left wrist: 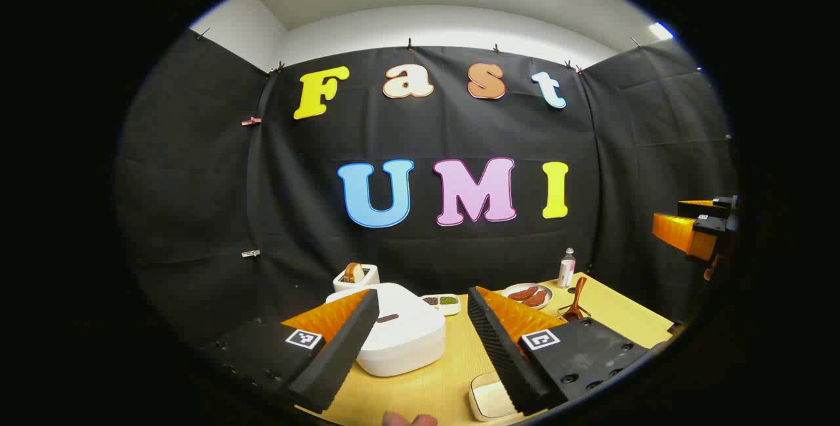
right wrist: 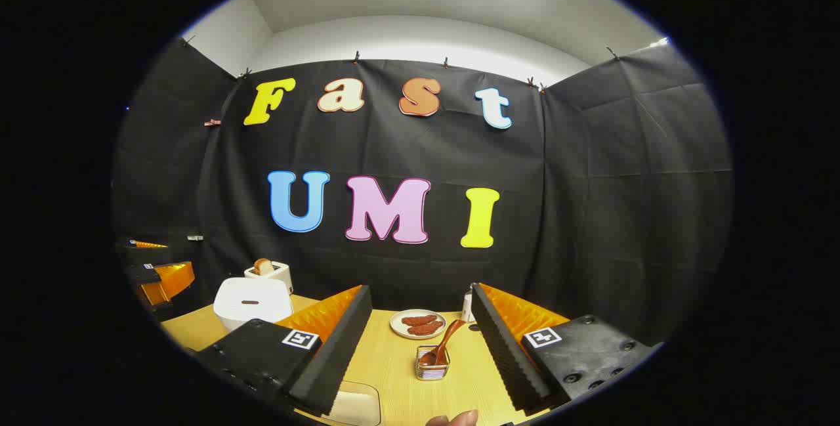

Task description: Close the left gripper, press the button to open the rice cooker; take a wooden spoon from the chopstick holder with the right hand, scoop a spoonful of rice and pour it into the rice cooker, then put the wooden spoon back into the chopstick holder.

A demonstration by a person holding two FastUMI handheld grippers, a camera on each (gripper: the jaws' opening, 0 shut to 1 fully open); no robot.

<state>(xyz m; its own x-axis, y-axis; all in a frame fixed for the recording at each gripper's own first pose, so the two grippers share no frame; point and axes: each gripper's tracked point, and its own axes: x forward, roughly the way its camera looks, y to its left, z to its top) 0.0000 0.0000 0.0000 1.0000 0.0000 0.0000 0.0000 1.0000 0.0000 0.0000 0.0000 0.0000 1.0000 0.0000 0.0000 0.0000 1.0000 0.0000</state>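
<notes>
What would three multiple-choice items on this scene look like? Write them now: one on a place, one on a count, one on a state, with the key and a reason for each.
1. Where does the wooden spoon stand?
A. In the chopstick holder
B. On the plate
C. Inside the rice cooker

2. How many sausages lie on the plate?
A. One
B. Two
C. Four

3. What state is the rice cooker's lid in?
A. Open
B. Removed and lying on the table
C. Closed

Key: 1 A, the right gripper view shows the spoon leaning in the small holder between the right gripper fingers. 2 B, two reddish pieces lie side by side. 3 C, the left gripper view shows the lid flat on the body ahead of the open left gripper.
</notes>
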